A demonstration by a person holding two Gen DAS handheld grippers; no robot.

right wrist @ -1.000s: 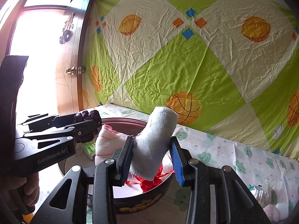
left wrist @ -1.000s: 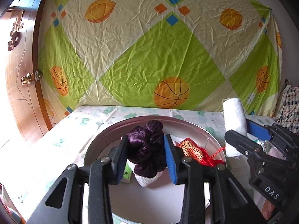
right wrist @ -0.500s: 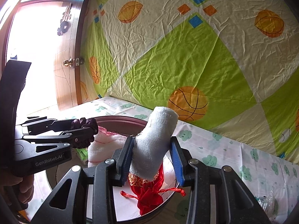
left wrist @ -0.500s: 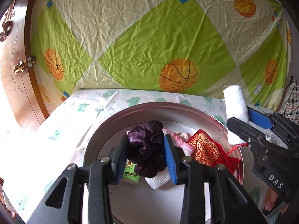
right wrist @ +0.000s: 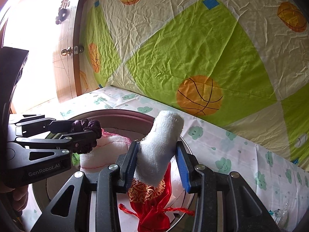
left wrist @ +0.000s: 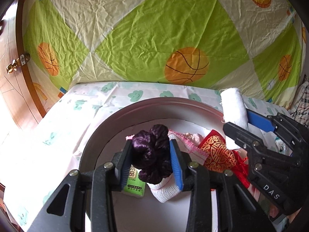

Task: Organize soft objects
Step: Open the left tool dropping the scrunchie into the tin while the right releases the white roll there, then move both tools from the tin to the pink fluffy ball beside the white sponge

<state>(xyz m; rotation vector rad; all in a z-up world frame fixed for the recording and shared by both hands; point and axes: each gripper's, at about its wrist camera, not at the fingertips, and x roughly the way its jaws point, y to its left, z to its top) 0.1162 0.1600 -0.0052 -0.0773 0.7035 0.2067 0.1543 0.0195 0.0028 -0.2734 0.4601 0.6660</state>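
Left gripper (left wrist: 151,160) clamps a soft purple velvet scrunchie (left wrist: 152,154); right gripper (right wrist: 157,159) pinches a squashy rolled white gauze bandage (right wrist: 160,145) mid-length, above the round tin's (left wrist: 154,106) three o'clock side

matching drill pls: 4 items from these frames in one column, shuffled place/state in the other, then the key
Items:
1. purple scrunchie
2. white gauze roll
3. red pouch
4. green packet

Places/states:
A. lying in the round tray, drawstring loose
B. clamped in the right hand-held gripper
C. lying in the tray, partly hidden behind a left finger
D. clamped in the left hand-held gripper

Pairs: 1-D, 2-B, 3-A, 4-C
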